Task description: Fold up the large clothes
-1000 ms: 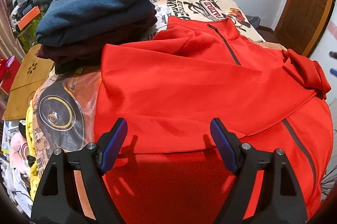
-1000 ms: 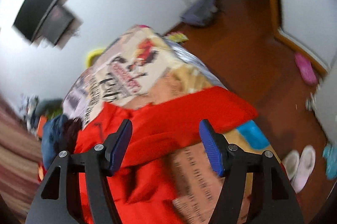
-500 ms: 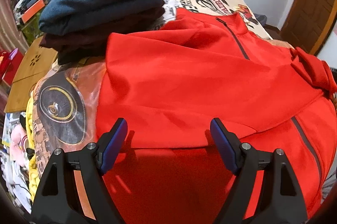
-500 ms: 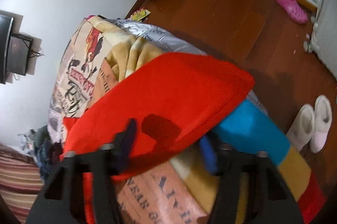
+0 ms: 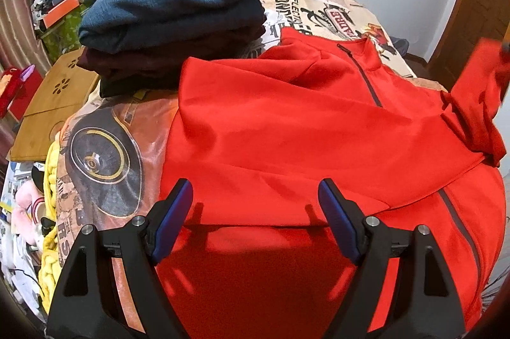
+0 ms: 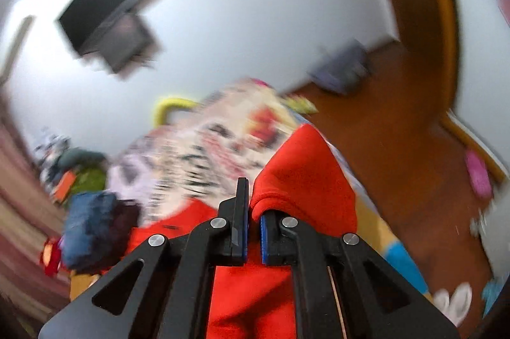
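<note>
The red jacket lies spread on the bed, just beside a stack of folded clothes. The left gripper hovers over its near edge, jaws released and empty. The right gripper jaws have just been closing and are clenched on the jacket's sleeve, which is raised off the bed.

A bed cover with a big wheel picture and letters lies on the bed. A wooden board with flower holes sits beside it. A yellow knit blanket hangs at the edge. A dark screen hangs on the white wall. A pink slipper lies on the brown floor.
</note>
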A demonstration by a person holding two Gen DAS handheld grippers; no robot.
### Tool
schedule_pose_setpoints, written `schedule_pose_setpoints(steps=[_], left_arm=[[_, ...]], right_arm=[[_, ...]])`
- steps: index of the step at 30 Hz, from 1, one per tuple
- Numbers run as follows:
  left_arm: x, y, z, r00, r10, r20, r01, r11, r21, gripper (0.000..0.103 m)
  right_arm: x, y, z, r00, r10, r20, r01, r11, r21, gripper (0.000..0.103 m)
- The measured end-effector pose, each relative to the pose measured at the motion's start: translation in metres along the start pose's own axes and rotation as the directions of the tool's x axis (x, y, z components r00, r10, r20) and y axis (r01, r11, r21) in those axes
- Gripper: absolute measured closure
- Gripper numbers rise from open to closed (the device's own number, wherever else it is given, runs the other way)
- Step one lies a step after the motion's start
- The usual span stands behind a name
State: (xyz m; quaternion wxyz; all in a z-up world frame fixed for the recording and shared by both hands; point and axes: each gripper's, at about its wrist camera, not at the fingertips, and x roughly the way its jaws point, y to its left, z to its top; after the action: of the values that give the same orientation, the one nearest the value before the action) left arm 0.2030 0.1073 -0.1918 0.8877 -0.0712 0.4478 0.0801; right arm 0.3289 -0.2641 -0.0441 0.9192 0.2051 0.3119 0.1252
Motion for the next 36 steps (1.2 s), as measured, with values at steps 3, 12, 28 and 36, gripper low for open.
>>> schedule_pose_setpoints(steps=[3,12,28,36], left_arm=[[-0.009,0.002,0.0,1.0,-0.019,0.018,0.019,1.0,-0.006,0.023],[-0.045,0.03,-0.003,0.996,-0.013,0.084,0.015,0.999,-0.032,0.023],[-0.05,0.061,-0.024,0.999,0.007,0.032,-0.004,0.995,-0.099,0.023],[-0.05,0.012,-0.002,0.997,-0.063,0.037,0.062,0.997,0.039,0.023]], right_arm=[[-0.012,0.063,0.004,0.989,0.148,-0.004,-0.147,0.986,-0.084,0.098],[0.04,0.189,-0.077,0.89,0.32,-0.326,-0.396,0.895,-0.203,0.098],[0.078,0.196,-0.272,0.646,-0.03,-0.763,-0.462,0.78,-0.422,0.056],[0.037,0.153,-0.209,0.782,0.021,-0.624,-0.374,0.816,-0.441,0.048]])
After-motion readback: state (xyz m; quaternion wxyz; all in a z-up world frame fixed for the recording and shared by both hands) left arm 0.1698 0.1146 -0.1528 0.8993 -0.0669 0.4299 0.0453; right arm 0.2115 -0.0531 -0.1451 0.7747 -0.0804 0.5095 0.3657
